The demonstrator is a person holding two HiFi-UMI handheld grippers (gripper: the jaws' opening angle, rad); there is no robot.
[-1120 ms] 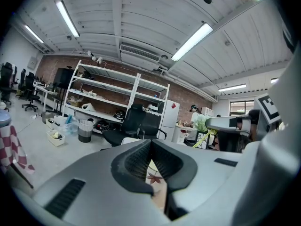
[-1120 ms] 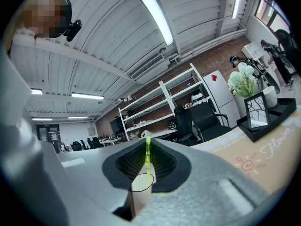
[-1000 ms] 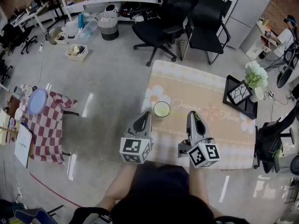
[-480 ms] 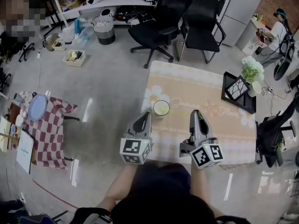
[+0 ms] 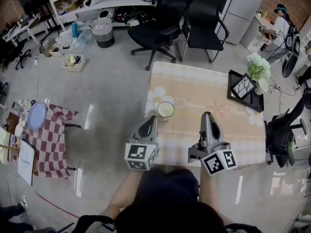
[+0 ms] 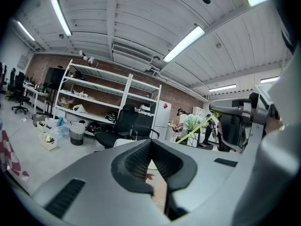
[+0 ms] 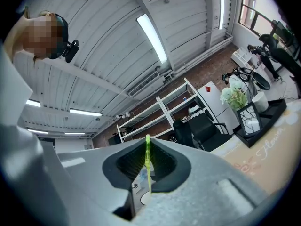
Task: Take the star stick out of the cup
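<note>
Head view, left to right.
- Left claw (image 5: 151, 120): pressed together, empty, at 7 o'clock of the cup (image 5: 165, 109).
- Cup: upright at the 9 o'clock edge of the desk (image 5: 194, 84).
- Right claw (image 5: 209, 115): pinching the star stick (image 7: 147, 166), a thin green rod with its long axis upright between the pads.
- Cup lies at 10 o'clock from the right claw; stick judged clear of it.

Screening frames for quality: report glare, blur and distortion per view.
Head view: fisheye bending, light streaks glaring on the floor. Left gripper view: dark rounded corners, left gripper soft up close. Right gripper view: same vignette; green stick in right gripper stands out.
</note>
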